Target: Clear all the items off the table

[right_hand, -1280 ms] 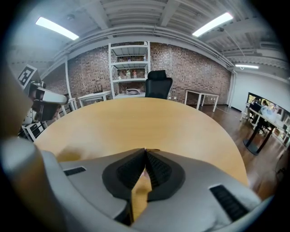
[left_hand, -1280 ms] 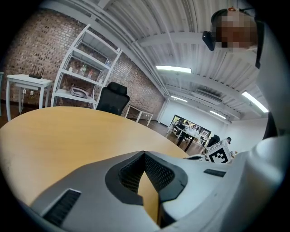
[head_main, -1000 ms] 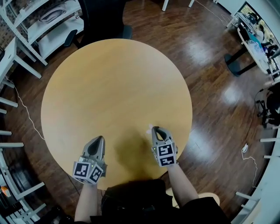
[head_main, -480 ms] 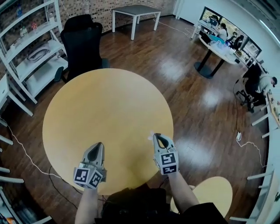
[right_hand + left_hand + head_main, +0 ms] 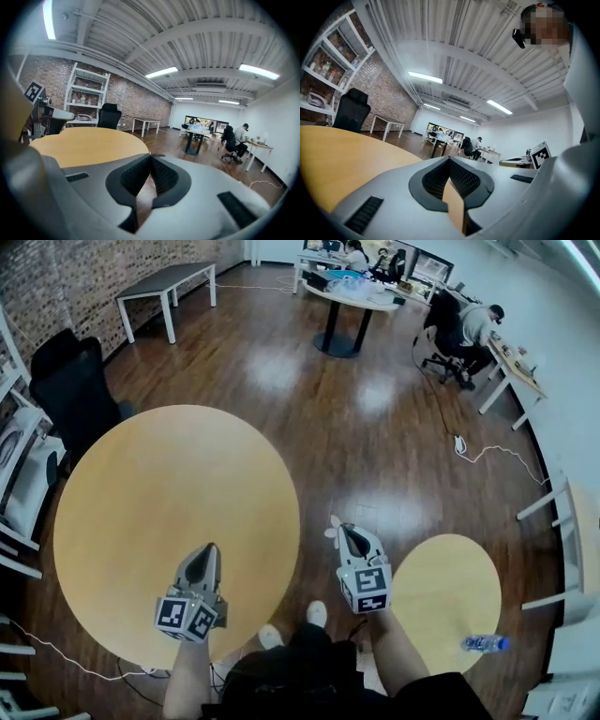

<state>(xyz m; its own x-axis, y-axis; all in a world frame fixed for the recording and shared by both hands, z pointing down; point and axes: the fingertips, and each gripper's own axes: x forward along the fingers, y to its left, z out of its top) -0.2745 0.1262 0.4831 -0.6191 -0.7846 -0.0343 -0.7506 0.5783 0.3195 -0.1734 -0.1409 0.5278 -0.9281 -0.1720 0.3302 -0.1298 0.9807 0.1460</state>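
Head view, near to far: left hand-held gripper (image 5: 206,551), jaws pressed together on nothing, over the 5 o'clock part of the large round bench (image 5: 141,484); right hand-held gripper (image 5: 337,529), likewise pressed together and empty, over the floor between the two benches. One bottle (image 5: 485,643) lies on its side near the 5 o'clock edge of the small round bench (image 5: 441,568), long axis 3-to-9, at 4 o'clock from the right hand-held gripper, the nearer one. The large round bench shows no items, so it is probably cleared.
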